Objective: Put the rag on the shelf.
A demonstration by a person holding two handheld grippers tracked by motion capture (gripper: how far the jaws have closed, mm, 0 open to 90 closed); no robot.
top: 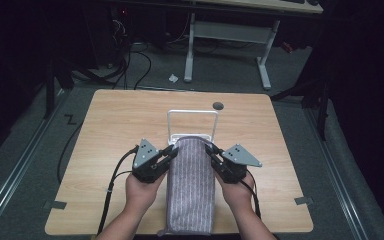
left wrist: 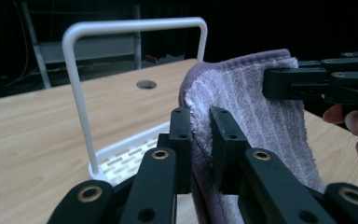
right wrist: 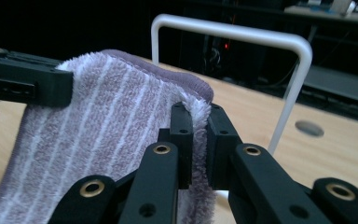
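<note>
A purple striped towel (top: 190, 185) hangs lengthwise between my two grippers, its far edge lifted just in front of a white wire rack (top: 192, 120) on the wooden table (top: 110, 125). My left gripper (top: 172, 151) is shut on the towel's far left corner (left wrist: 200, 116). My right gripper (top: 210, 150) is shut on the far right corner (right wrist: 198, 114). The towel's near end trails over the table's front edge. In the left gripper view the rack's arch (left wrist: 130, 28) stands behind the towel; in the right gripper view the arch (right wrist: 242, 35) rises just past it.
A round hole (top: 218, 105) sits in the tabletop behind the rack. Beyond the table stands a white-legged desk (top: 227, 35) with cables on the dark floor. Tape marks (top: 55, 204) lie near the table's front corners.
</note>
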